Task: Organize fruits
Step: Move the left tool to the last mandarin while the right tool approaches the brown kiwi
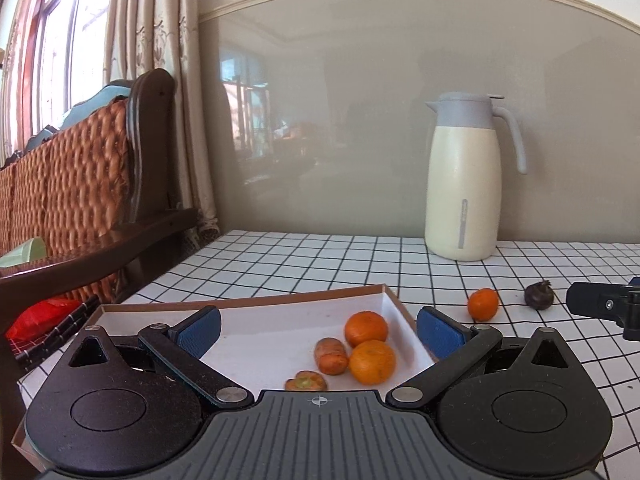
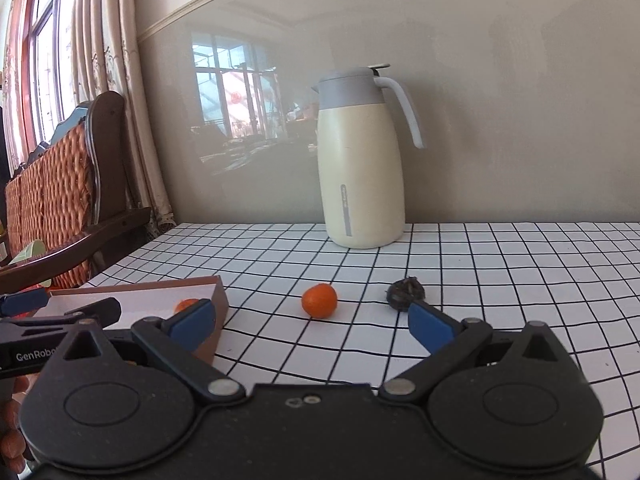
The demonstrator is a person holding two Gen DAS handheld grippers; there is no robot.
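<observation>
Here, left gripper (image 1: 320, 330) gapes wide over the shallow box (image 1: 394, 300), holding nothing; two oranges (image 1: 366, 328) lie inside. Right gripper (image 2: 312, 326) likewise spread, empty. One mandarin (image 2: 319, 300) and a dark fruit (image 2: 405, 292) sit on the checked tablecloth (image 2: 500, 272).

Two hand-held grippers — both spread wide, both empty.

Left gripper (image 1: 320, 330): fills the lower part of its own view, black linkage arms angled outward, blue pads (image 1: 202, 330) at lower left and lower right of centre, nothing between them; its tip also shows at the left edge of the right wrist view. Right gripper (image 2: 312, 328): same pose in the lower half of its view, jaws far apart; its black tip enters the right edge of the left wrist view. A bare hand (image 2: 12, 436) — fingers only — shows at lower left.
</observation>
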